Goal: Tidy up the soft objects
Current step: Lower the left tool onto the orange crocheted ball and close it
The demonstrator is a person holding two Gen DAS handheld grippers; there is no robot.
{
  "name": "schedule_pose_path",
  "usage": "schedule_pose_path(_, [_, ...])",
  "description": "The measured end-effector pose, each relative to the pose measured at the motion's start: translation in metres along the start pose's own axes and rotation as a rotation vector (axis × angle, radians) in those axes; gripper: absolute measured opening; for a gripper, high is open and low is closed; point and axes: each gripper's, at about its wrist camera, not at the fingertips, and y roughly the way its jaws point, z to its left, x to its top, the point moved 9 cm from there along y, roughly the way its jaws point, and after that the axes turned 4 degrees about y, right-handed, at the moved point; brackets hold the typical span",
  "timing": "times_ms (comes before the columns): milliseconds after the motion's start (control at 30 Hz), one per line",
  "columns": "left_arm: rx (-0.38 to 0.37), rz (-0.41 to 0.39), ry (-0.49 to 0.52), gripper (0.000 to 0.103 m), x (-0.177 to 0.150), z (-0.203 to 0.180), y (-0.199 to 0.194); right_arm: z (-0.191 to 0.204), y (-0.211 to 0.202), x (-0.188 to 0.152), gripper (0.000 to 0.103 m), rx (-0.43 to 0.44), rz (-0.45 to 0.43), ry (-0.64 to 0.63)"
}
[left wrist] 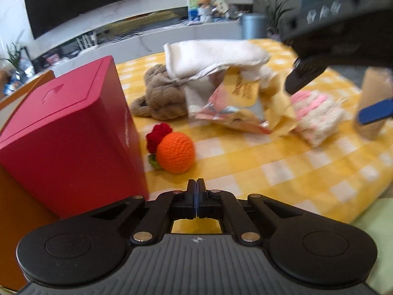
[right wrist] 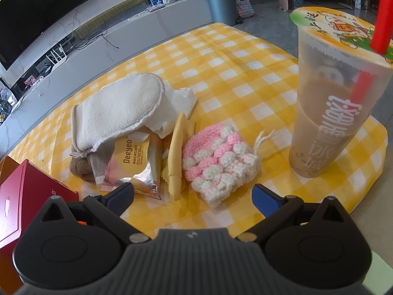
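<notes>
On the yellow checked cloth (left wrist: 270,172) lies an orange knitted ball (left wrist: 175,153) with a red knitted flower (left wrist: 157,135), a little beyond my left gripper (left wrist: 197,184), which is shut with nothing between its fingers. A brown plush toy (left wrist: 162,98) lies partly under a white mitt (left wrist: 208,56). A pink-and-white crocheted pouch (right wrist: 216,162) sits just ahead of my right gripper (right wrist: 194,194), which stands open and empty. The white mitt (right wrist: 115,113), a foil snack packet (right wrist: 135,167) and a yellow cloth (right wrist: 178,152) lie left of the pouch.
A red box (left wrist: 66,132) stands close at the left, beside the ball. A tall milk-tea cup (right wrist: 334,93) with a red straw stands at the right. The right gripper's arm (left wrist: 319,56) hangs over the pile. The table edge runs along the right.
</notes>
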Motion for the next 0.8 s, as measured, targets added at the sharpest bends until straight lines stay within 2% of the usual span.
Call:
schedule_pose_path(100, [-0.006, -0.062, -0.088, 0.003, 0.002, 0.007, -0.010, -0.001, -0.001, 0.000, 0.100, 0.007, 0.000, 0.009])
schedule_pose_path(133, [0.001, -0.086, -0.109, 0.006, 0.002, 0.008, -0.011, -0.001, -0.001, 0.001, 0.100, 0.016, 0.000, 0.015])
schedule_pose_path(233, [0.017, -0.111, -0.148, 0.009, 0.004, 0.016, -0.012, 0.010, -0.003, 0.000, 0.094, 0.113, 0.009, -0.006])
schedule_pose_path(300, [0.011, -0.109, -0.171, 0.020, 0.007, 0.020, -0.008, 0.022, -0.005, -0.003, 0.093, 0.184, 0.028, -0.022])
schedule_pose_path(367, [0.009, -0.104, -0.194, 0.039, 0.009, 0.021, -0.003, 0.031, -0.006, -0.005, 0.093, 0.210, 0.033, -0.032])
schedule_pose_path(433, [0.026, -0.086, -0.212, 0.048, 0.010, 0.024, 0.003, 0.037, -0.006, -0.007, 0.093, 0.199, 0.032, -0.051])
schedule_pose_path(633, [0.128, -0.001, -0.245, 0.053, 0.012, 0.023, 0.018, 0.037, 0.000, -0.009, 0.093, 0.161, 0.048, -0.058])
schedule_pose_path(800, [0.094, 0.035, -0.311, 0.063, 0.014, 0.022, 0.026, 0.027, 0.004, -0.008, 0.093, 0.123, 0.046, -0.049])
